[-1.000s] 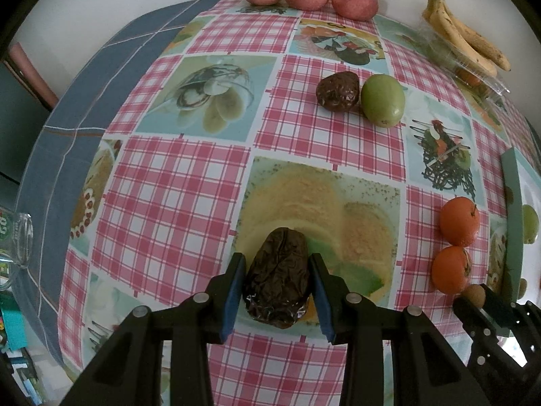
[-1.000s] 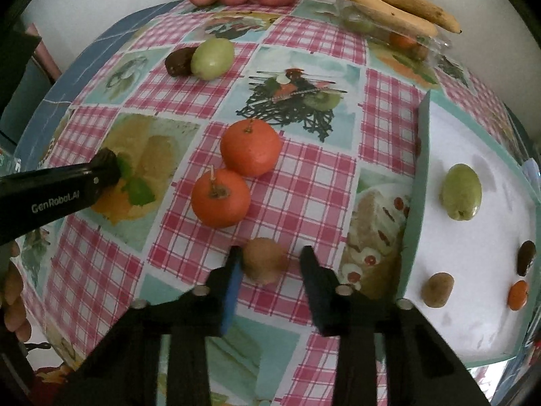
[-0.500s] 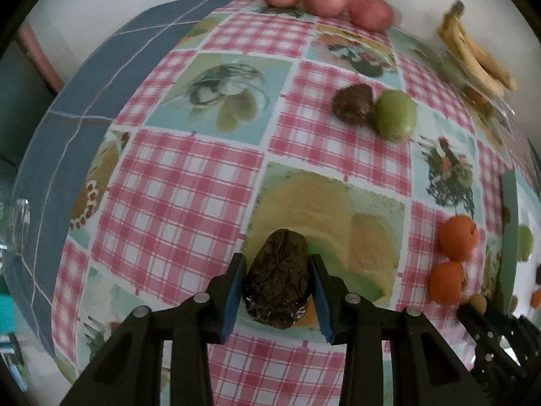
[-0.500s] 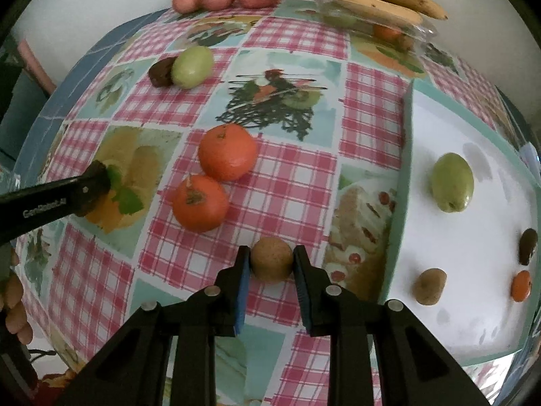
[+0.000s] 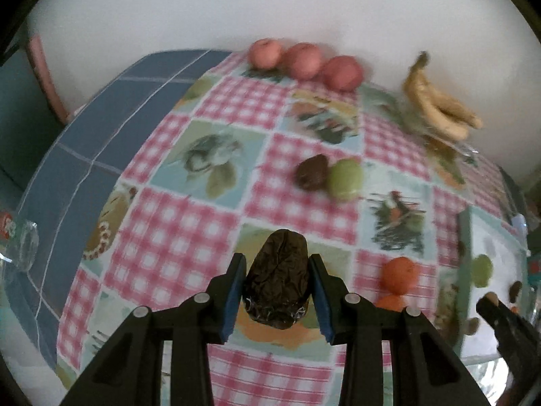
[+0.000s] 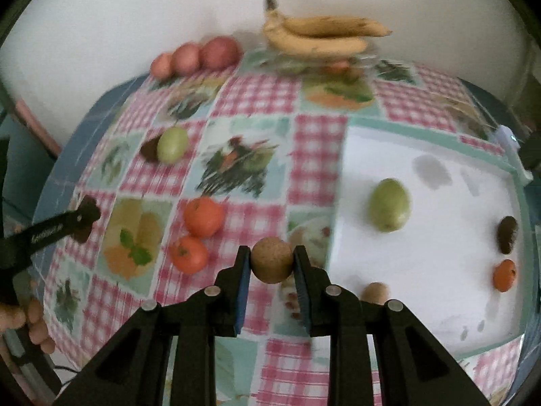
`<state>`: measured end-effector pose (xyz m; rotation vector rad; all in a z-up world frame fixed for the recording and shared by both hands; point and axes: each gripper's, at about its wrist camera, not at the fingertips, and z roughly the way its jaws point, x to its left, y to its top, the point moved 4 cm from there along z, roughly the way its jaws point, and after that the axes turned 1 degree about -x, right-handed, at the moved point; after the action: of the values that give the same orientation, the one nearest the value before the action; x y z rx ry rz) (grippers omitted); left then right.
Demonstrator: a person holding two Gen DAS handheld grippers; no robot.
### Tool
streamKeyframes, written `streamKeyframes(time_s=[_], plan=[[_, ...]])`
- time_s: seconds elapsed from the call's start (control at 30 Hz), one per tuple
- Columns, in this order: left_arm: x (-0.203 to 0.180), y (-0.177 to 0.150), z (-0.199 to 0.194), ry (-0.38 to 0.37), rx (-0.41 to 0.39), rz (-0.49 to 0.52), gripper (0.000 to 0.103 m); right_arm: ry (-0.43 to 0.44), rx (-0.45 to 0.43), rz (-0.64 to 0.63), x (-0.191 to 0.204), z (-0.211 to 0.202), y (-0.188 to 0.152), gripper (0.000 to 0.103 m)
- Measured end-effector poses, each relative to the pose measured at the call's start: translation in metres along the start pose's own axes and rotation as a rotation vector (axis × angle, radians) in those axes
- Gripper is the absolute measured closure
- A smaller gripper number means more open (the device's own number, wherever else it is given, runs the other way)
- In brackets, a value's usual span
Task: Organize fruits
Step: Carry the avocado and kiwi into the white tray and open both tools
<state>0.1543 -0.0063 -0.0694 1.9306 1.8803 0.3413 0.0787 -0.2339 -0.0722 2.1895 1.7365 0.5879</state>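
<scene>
1. Right gripper (image 6: 272, 265): jaws drawn in tight on a small round brown fruit (image 6: 272, 260), pads pressing both its sides; fruit clear of the tablecloth (image 6: 318, 142).
2. Left gripper (image 5: 276, 287): jaws partly closed on a wrinkled dark fruit (image 5: 278, 280), blue pads against both flanks. Its long axis ran along the fingers, pointing away from the camera.
3. White tray (image 6: 439, 270): lay to the right of the right gripper, its teal near edge just beside the held round fruit. It already carried a green fruit (image 6: 389, 204), a small brown fruit (image 6: 374, 292), a dark fruit (image 6: 507, 233) and a small orange fruit (image 6: 504, 274).
4. Governing relation: the tray sat close to the right-hand claw and well apart from the left-hand one, which showed it only at the far right of its view. Judged: the right hand had the shorter carry, toward the matching brown fruit on the tray.
5. Loose stock on the cloth: two oranges (image 6: 203, 216), a green and dark pair (image 6: 172, 144), red fruits (image 6: 218, 52), bananas (image 6: 321, 35).
</scene>
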Motion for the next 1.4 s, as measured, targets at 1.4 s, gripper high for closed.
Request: streamKeyframes(time_s=[1.4], plan=[[-0.27,-0.069,0.012,-0.315,-0.043,0.565,0.063,-0.268,-0.038,0.459,-0.205,-0.043,-0.023,0.077]])
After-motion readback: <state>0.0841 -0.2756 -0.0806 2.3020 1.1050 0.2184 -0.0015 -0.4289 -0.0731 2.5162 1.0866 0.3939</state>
